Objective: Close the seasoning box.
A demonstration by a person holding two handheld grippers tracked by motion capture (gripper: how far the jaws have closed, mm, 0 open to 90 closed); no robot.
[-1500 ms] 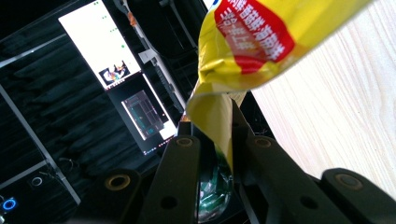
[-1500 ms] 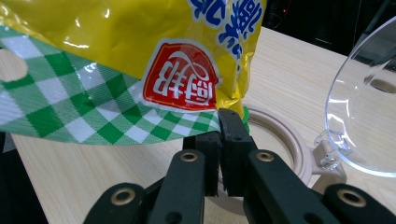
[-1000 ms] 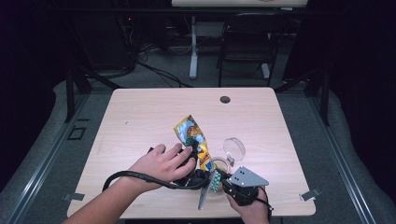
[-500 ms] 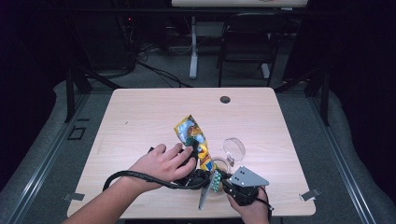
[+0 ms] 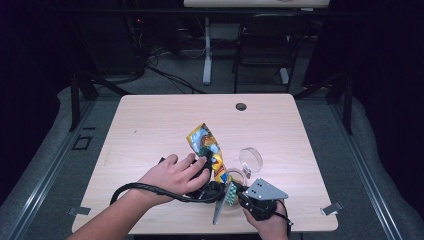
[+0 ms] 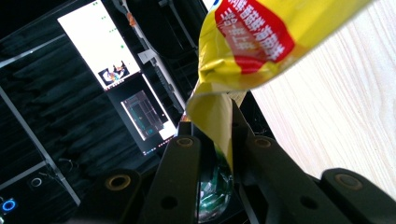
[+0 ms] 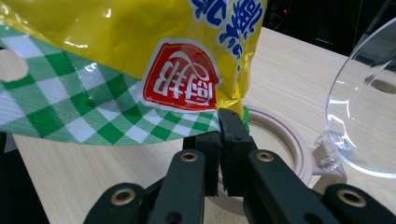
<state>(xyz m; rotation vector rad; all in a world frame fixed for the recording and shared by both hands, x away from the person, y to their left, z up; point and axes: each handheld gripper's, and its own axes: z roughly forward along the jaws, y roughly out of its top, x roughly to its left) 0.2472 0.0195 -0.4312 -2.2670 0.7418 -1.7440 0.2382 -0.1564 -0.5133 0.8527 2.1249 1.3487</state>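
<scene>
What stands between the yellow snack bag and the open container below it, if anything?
Nothing visible stands between them. The snack bag is pinched by the left gripper and the right gripper, and the container sits just behind its lower edge with its clear lid flipped open to the side.

the high view hangs above the near edge of the table (image 5: 150, 120), facing forward and down, far enough back to take in the whole tabletop and the dark floor beyond it. the left gripper view sits right up against the snack bag (image 6: 261, 42), tipped sideways, looking past it towards lit screens (image 6: 100, 44) off the table. the right gripper view sits low by the bag (image 7: 140, 51), facing across the wood, with the clear lid (image 7: 369, 107) just beside it. all three views share the bag (image 5: 205, 147) and the tabletop around it.
</scene>
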